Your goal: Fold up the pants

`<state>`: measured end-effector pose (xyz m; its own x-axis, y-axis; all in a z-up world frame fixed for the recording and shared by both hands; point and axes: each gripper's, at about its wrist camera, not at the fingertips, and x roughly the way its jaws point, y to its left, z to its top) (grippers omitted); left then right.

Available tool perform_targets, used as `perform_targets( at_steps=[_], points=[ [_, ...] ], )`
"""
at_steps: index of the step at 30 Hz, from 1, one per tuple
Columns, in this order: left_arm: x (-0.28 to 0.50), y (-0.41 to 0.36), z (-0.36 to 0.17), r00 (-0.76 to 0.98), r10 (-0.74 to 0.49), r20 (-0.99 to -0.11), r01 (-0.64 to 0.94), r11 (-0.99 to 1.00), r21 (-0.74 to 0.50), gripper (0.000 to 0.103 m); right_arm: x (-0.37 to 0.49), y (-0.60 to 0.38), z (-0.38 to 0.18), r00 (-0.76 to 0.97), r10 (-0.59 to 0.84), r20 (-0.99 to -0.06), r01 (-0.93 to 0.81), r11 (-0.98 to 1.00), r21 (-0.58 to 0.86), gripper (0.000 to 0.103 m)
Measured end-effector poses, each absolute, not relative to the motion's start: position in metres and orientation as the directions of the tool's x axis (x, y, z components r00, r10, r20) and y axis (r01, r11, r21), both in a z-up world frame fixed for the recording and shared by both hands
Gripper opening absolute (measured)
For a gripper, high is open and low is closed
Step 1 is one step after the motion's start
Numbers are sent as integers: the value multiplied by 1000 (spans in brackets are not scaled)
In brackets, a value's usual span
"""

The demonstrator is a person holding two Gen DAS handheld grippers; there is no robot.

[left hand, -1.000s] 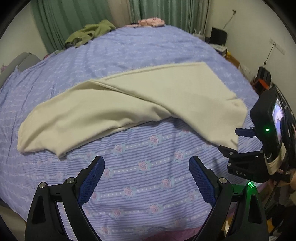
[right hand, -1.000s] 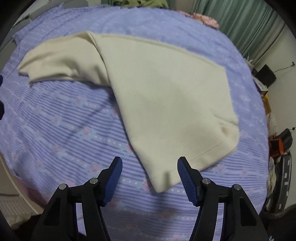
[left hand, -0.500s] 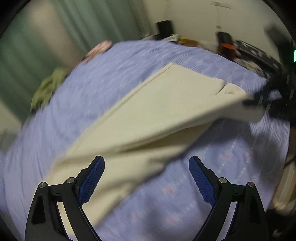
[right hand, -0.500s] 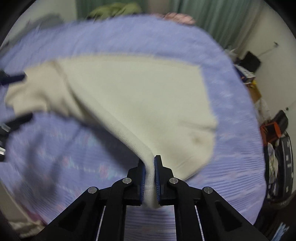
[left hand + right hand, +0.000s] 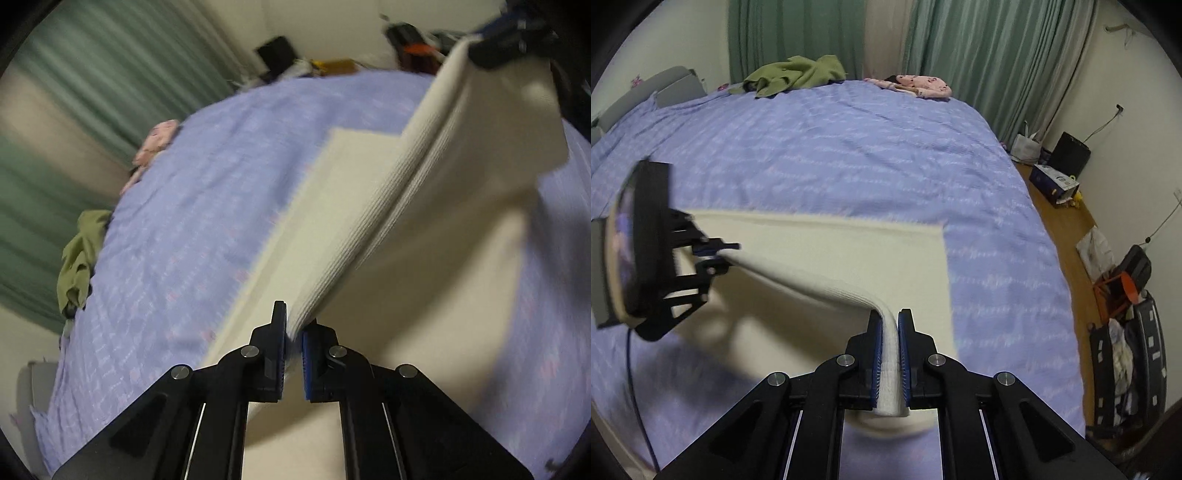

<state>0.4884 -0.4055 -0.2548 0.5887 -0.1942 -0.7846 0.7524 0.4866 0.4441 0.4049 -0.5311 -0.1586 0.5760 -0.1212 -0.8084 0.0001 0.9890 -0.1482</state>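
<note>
The cream pants (image 5: 849, 258) lie on the purple bedspread (image 5: 849, 147), with their near edge lifted off the bed. My right gripper (image 5: 890, 332) is shut on one end of the ribbed edge. My left gripper (image 5: 293, 332) is shut on the other end; it also shows in the right wrist view (image 5: 716, 254) at the left. The ribbed edge (image 5: 388, 221) stretches taut between the two grippers. The right gripper shows in the left wrist view (image 5: 495, 33) at the top right. The rest of the pants stays flat on the bed.
A green garment (image 5: 798, 74) and a pink garment (image 5: 916, 83) lie at the bed's far edge by green curtains (image 5: 979, 55). Boxes, bags and a black speaker (image 5: 1067, 151) stand on the wooden floor to the right. A grey headboard (image 5: 661, 86) is at the far left.
Both grippers were open above the flat pants. The right one shut on the edge first, then the left one shut on it. The edge is now lifted and stretched between them.
</note>
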Motion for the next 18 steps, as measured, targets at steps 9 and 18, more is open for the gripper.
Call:
perform_targets(
  at_steps=[9, 18],
  points=[
    [601, -438, -302, 530, -56, -846, 671, 638, 378, 9, 553, -587, -216, 464, -69, -883, 17, 997, -69, 9],
    [611, -436, -294, 595, -40, -803, 530, 770, 354, 71, 547, -621, -205, 556, -246, -794, 182, 968, -173, 57]
  ],
)
